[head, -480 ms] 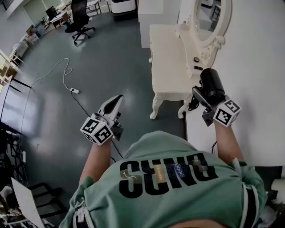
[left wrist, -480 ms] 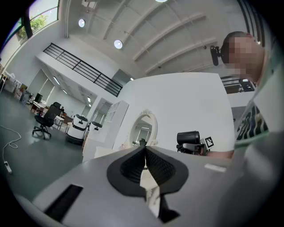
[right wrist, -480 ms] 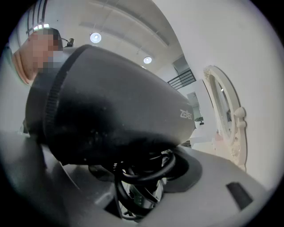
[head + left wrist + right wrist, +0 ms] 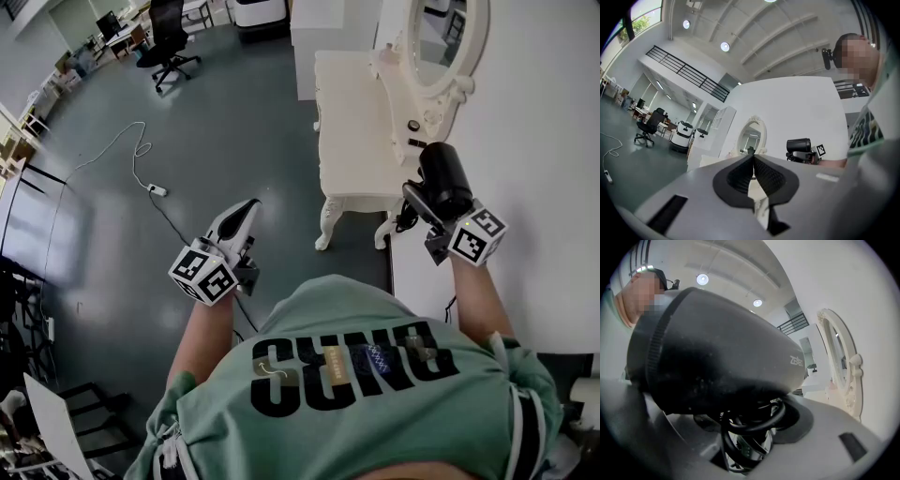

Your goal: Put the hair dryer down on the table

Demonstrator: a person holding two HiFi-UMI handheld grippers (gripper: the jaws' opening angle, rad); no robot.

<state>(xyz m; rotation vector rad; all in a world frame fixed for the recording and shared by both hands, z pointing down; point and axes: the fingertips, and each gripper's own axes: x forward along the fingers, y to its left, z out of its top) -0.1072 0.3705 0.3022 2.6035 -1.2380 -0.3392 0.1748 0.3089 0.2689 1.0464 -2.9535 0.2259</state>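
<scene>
The right gripper [image 4: 419, 201] is closed around the handle of the black hair dryer [image 4: 444, 178]. In the right gripper view the dark body fills almost the whole picture, and the black cable [image 4: 754, 420] is looped around the handle between the jaws. Compared with half a second ago, I see almost no change: the hair dryer stays at the same place in the head view, in the air beside the near right corner of the white tabletop [image 4: 352, 122], and the jaws have not let it go. So I judge that the putting down has not begun yet. The thing is carried close to the goal, but it does not rest on anything, and the hand must still bring it over the free surface and lower it before the jaws open. The oval mirror [image 4: 441, 37] stands at the far right side of this tabletop, with some small dark items near its base, so the bare middle part looks to me the safer spot. The left gripper [image 4: 246, 214] is also where it was, well apart over the grey floor [image 4: 216, 131]. Its jaws are pressed together with nothing between them.
</scene>
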